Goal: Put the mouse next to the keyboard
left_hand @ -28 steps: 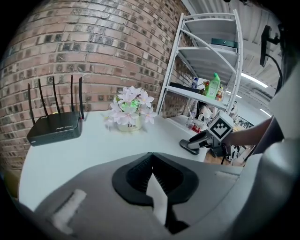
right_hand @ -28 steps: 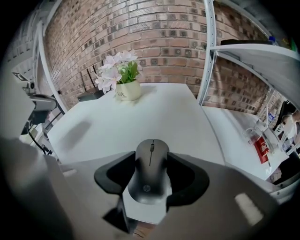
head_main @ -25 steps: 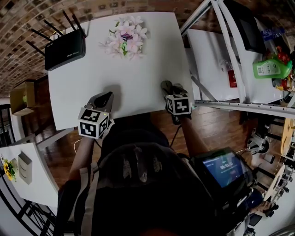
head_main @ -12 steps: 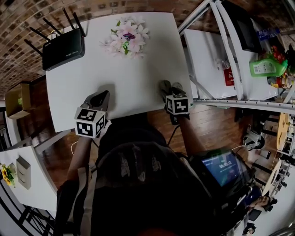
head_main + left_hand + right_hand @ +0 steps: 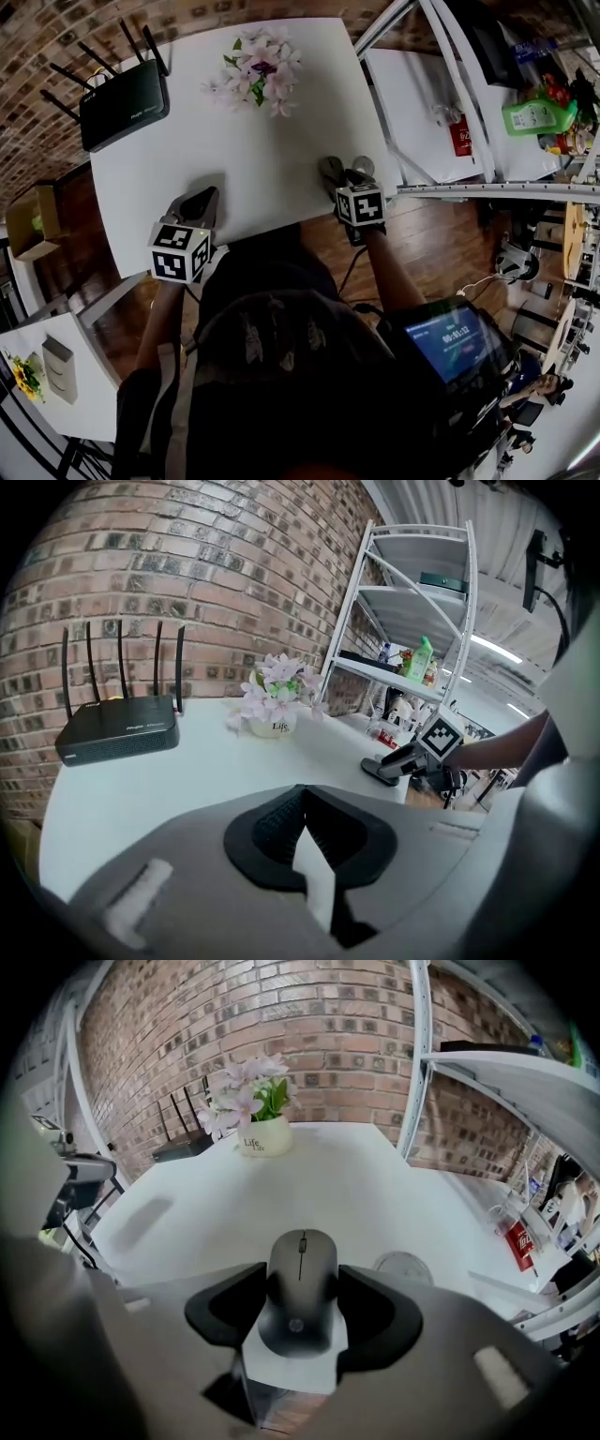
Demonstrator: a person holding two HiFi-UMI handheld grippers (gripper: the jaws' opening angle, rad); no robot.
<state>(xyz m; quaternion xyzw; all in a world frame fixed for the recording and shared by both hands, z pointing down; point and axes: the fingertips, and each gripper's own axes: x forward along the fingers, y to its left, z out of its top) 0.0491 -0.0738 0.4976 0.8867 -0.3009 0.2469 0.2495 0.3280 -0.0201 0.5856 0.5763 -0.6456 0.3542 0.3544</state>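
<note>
**Hardly any motion since the prior frame**

Both tools sit at the table's [image 5: 272, 141] near edge. My right gripper [image 5: 336, 173] pinches the mouse [image 5: 301, 1283] by its flanks. My left gripper [image 5: 300, 794] is closed and empty. I see no keyboard ahead of either tool, so I judge the carry not begun.

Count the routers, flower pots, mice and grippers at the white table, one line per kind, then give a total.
Router: 1
Flower pot: 1
Mouse: 1, between the right gripper's jaws
Grippers: 2, the left gripper and the right gripper
Total: 5
</note>
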